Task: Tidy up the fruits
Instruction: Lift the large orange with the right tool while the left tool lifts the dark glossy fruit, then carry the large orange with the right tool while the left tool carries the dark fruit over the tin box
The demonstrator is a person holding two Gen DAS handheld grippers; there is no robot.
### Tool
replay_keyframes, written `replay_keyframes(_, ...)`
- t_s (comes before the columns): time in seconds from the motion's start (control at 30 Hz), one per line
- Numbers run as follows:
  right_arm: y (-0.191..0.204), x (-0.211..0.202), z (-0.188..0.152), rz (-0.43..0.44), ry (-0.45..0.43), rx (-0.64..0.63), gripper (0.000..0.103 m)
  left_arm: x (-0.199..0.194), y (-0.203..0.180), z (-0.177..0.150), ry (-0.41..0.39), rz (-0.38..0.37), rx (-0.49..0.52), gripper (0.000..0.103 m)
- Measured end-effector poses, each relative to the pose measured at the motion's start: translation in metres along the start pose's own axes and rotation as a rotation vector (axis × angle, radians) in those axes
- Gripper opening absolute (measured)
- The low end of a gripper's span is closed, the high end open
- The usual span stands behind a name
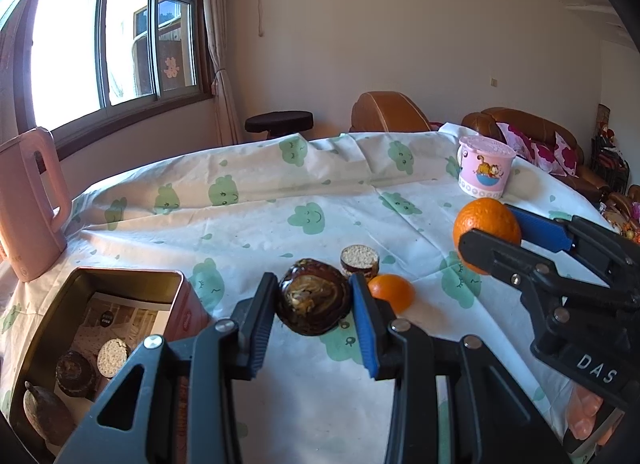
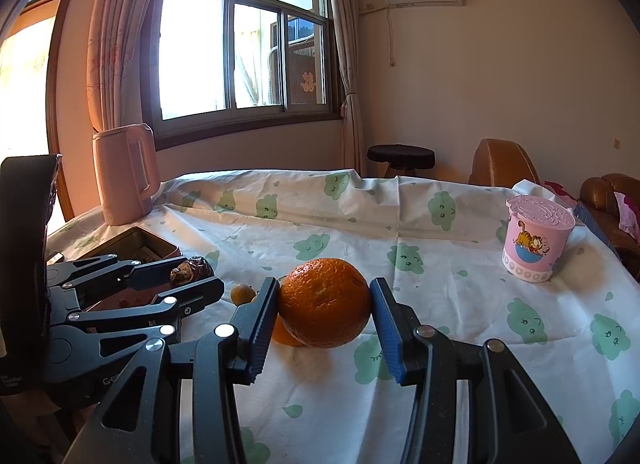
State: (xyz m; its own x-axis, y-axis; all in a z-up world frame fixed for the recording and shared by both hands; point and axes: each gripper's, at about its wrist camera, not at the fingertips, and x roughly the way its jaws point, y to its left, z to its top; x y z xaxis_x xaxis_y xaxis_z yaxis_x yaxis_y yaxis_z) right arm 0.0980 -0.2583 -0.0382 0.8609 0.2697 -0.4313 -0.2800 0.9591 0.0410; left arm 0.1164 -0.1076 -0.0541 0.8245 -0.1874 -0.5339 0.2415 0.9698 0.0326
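My left gripper [image 1: 314, 294] is shut on a dark brown, glossy round piece [image 1: 314, 304], both pads pressed to its sides just above the cloth. Seen from the right wrist, that gripper [image 2: 192, 278] reaches in from the left with the dark piece [image 2: 192, 267] at its tips. My right gripper [image 2: 324, 298] is shut on a large orange [image 2: 324, 302], gripped on both sides. In the left wrist view the large orange [image 1: 480, 220] hangs above the cloth in the right gripper [image 1: 492, 229]. A small orange [image 1: 394, 292] lies on the cloth beside the left gripper's blue pad.
An open metal tin [image 1: 120, 276] at the left holds several round snacks. A cracker-topped round snack [image 1: 360, 260] lies behind the dark piece. A pink kettle [image 1: 28, 200] stands far left, a pink cartoon cup [image 1: 484, 172] far right. The cloth-covered table [image 1: 280, 192] drops off behind.
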Motion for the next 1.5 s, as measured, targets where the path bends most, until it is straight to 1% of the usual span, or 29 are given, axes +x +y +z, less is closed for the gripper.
replay_keyframes(0.13, 0.0, -0.001, 0.0, -0.005, -0.007, -0.003, 0.049, -0.008, 0.002, -0.001, -0.037, 0.022, -0.012, 0.039)
replay_keyframes(0.27, -0.001, -0.001, 0.001, -0.007, -0.006, 0.001, 0.049, -0.014, 0.004, -0.004, -0.031, 0.025, -0.018, 0.039)
replay_keyframes(0.33, 0.0, 0.002, 0.001, -0.009, 0.013, 0.001, 0.049, -0.02, 0.008, -0.006, -0.031, 0.019, -0.018, 0.039)
replay_keyframes(0.43, 0.005, 0.005, 0.001, 0.015, 0.039, 0.016, 0.049, -0.031, 0.016, -0.008, -0.045, 0.027, -0.022, 0.039)
replay_keyframes(0.57, 0.024, 0.002, 0.007, 0.046, 0.027, -0.007, 0.049, -0.048, 0.033, -0.011, -0.06, 0.059, -0.032, 0.039)
replay_keyframes(0.73, 0.052, -0.002, 0.019, 0.112, 0.006, -0.042, 0.049, -0.065, 0.057, -0.014, -0.071, 0.105, -0.055, 0.039)
replay_keyframes(0.9, 0.079, -0.003, 0.029, 0.18, -0.005, -0.054, 0.049, -0.077, 0.075, -0.017, -0.081, 0.155, -0.054, 0.039)
replay_keyframes(1.2, 0.118, 0.007, 0.036, 0.235, 0.003, -0.104, 0.049, -0.077, 0.105, -0.027, -0.055, 0.198, -0.088, 0.039)
replay_keyframes(1.5, 0.137, 0.02, 0.038, 0.258, 0.022, -0.126, 0.049, -0.073, 0.129, -0.034, -0.024, 0.239, -0.121, 0.039)
